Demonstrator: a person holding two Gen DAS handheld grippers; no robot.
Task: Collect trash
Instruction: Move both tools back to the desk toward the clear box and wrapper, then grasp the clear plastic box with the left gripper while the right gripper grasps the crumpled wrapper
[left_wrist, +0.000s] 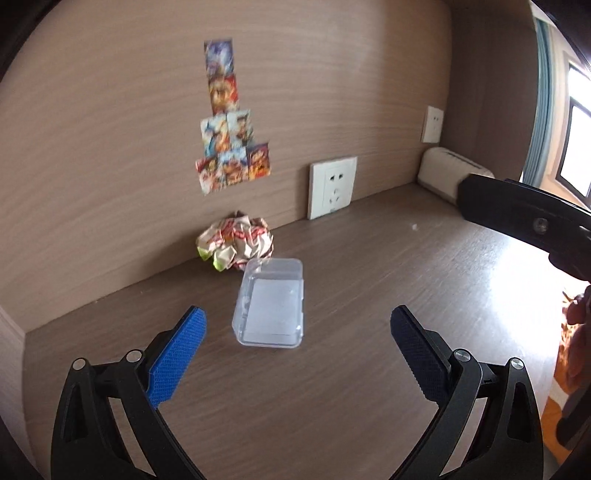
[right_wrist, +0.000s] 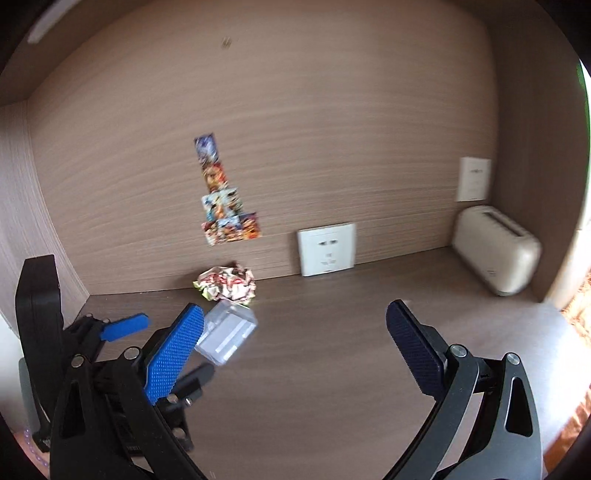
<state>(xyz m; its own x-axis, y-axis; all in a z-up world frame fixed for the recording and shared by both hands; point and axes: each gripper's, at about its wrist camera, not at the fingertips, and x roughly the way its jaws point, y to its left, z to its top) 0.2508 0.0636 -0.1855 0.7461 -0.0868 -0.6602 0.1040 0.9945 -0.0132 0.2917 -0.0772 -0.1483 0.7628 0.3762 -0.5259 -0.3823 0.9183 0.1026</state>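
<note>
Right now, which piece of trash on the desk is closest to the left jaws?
The clear plastic rectangular box, lying flat on the brown wooden desk just ahead of the open left jaws. The crumpled red-and-white paper wrapper sits farther back, against the wall.

Stickers (left_wrist: 231, 122) on the wall past the left gripper's (left_wrist: 297, 325) fingers were smeared with blur, so no telling what they showed. Same deal in the right wrist view, where the clear plastic box (right_wrist: 229, 334) just ahead of the right gripper's (right_wrist: 295, 321) blue finger (right_wrist: 173, 354) was blurry too, and that finger covered its near corner. The left gripper over on that side was half hidden behind it, so its spread couldn't be read there. The toaster (left_wrist: 448, 177) was partly blocked by the right gripper's black body in the left view. A hand (left_wrist: 578, 332) got cut off at that view's right edge.
</note>
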